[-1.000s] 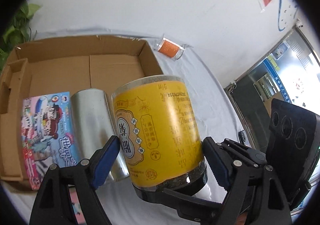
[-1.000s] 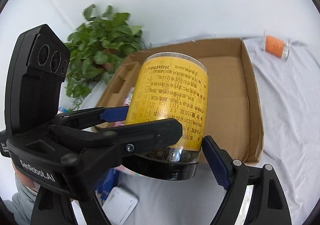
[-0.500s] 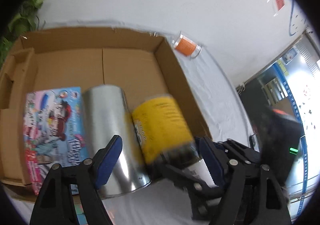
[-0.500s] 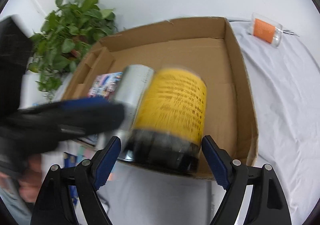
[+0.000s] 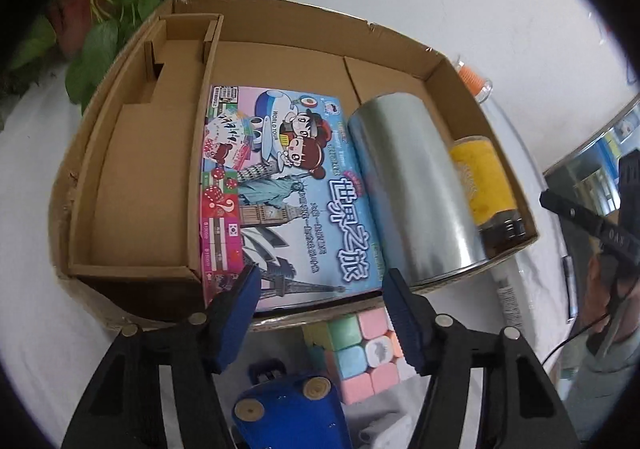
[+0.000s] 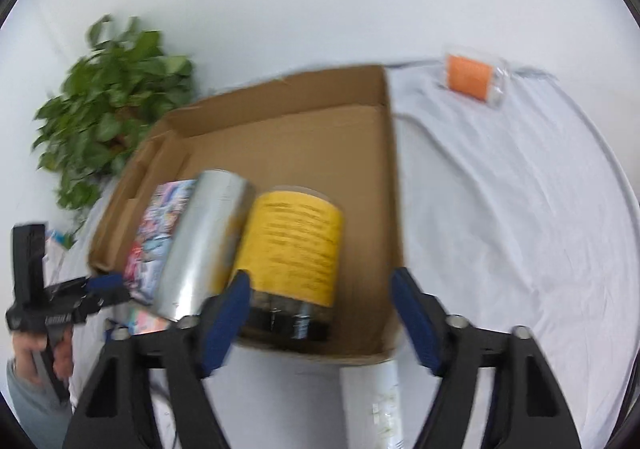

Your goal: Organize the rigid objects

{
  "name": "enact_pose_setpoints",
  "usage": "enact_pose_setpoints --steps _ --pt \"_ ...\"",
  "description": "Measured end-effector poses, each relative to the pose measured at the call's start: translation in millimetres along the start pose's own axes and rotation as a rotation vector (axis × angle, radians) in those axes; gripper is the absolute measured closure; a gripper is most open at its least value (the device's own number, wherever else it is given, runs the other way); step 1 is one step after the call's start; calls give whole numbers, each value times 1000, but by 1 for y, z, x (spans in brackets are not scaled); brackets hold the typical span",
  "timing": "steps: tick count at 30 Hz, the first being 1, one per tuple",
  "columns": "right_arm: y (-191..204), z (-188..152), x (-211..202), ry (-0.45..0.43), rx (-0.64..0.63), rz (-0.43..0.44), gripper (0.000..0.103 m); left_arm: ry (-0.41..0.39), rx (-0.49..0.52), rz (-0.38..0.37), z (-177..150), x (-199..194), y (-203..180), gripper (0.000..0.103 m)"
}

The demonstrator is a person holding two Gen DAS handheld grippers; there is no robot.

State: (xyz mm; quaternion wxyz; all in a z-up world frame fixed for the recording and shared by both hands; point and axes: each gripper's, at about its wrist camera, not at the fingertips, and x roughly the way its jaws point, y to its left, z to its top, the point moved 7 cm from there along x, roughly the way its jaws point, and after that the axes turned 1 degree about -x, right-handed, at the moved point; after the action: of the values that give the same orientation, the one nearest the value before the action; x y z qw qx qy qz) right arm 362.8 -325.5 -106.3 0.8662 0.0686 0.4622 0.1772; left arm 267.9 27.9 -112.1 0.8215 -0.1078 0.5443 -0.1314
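Lying on its side in the cardboard box (image 5: 472, 97), the yellow-labelled jar (image 6: 296, 245) is resting against the right wall, its dark cap end toward the near rim. A silver cylinder (image 5: 412, 185) is lying just beside it on the left, touching or nearly touching it, and a colourful board game box (image 5: 280, 185) is lying flat next to that, with a cardboard divider section taking up the left part of the box. The left gripper (image 5: 320, 317) is hovering over the near edge of the box with its blue-padded jaws apart; they have just been closing partway, and nothing is being held between them. Below it, outside the box on the white cloth (image 6: 500, 209), a pastel puzzle cube (image 5: 360, 349) and a blue toy (image 5: 288, 409) are sitting. The right gripper (image 6: 320, 317) is likewise standing parted with nothing between its pads, its jaws also having just been narrowing, and the jar is lying beyond its fingertips, apart from them. A leafy green plant (image 6: 108, 109) is standing behind the box's far left corner, and an orange item in a clear case (image 6: 472, 79) is lying well away on the cloth to the right.
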Motion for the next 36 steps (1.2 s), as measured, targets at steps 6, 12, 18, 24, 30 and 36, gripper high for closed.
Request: enact_pose_setpoints --steps 6,12,18,24,30,36 --pt "-16 -12 30 5 -23 -135 90 26 -39 30 -9 2 1 42" --pt "-20 -5 26 -14 4 -74 96 -19 -22 33 -10 -7 3 41" --pt "5 10 43 9 11 -7 96 -183 29 80 -1 -44 -17 35" --pt "3 -8 56 116 -36 -66 102 -251 61 43 -8 -69 -41 35" --pt "-7 -44 -21 -60 -54 -16 42 -291 114 12 -20 -69 -81 19" --pt "-28 -128 -57 -50 -66 -43 24 -164 140 -148 -39 -27 -126 19"
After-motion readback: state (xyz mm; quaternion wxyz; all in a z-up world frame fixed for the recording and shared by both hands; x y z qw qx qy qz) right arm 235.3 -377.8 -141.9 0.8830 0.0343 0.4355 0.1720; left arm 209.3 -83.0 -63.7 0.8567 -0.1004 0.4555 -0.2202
